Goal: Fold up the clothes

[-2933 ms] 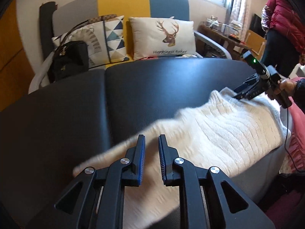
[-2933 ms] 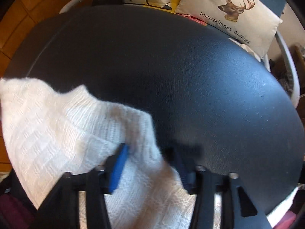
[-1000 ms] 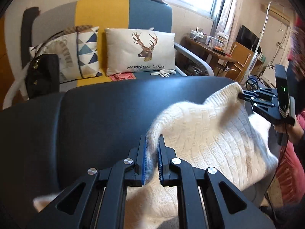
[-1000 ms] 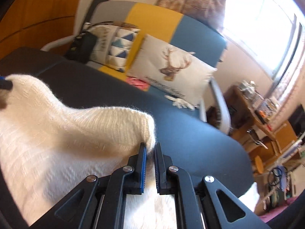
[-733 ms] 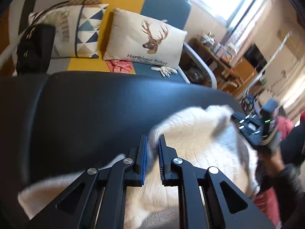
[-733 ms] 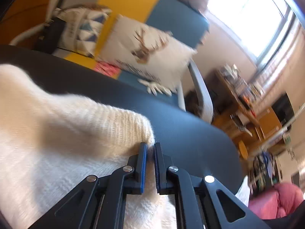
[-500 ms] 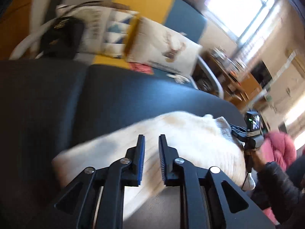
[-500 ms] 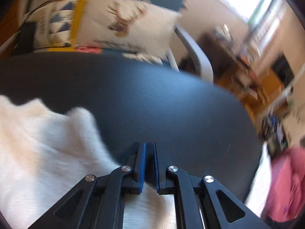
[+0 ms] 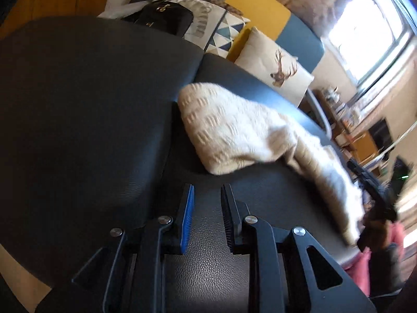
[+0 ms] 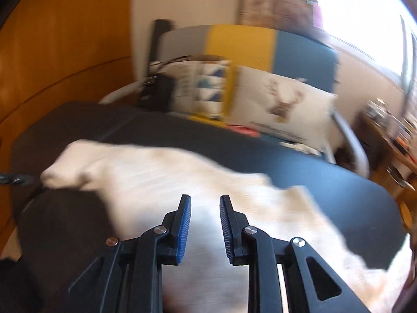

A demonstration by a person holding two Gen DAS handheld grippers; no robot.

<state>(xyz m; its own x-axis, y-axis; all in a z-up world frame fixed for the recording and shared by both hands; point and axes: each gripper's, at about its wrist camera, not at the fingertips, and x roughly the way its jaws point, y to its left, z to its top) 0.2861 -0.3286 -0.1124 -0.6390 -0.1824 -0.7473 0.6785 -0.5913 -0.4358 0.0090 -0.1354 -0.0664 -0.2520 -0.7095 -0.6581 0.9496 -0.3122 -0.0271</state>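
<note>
A cream knitted sweater [image 9: 234,133] lies on the black padded table [image 9: 86,104], stretched from the middle toward the right edge. My left gripper [image 9: 206,192] is open and empty, hovering over bare black surface just in front of the sweater's near fold. In the right wrist view the sweater [image 10: 166,172] is blurred and spreads under my right gripper [image 10: 205,200], which is open with nothing between its fingers. The right gripper [image 9: 375,182] also shows at the far right of the left wrist view, held in a hand by the sweater's end.
Behind the table stands a sofa in grey, yellow and blue [image 10: 247,47] with a deer cushion [image 9: 278,67], a triangle-pattern cushion [image 9: 216,28] and a black handbag [image 9: 161,17]. A cluttered wooden desk [image 10: 388,135] is at the right. Wood panelling [image 10: 65,52] lines the left.
Both grippers held the sweater's edge shut a second ago. They have since let go and opened, and the sweater has dropped flat onto the table. Both cameras have swung.
</note>
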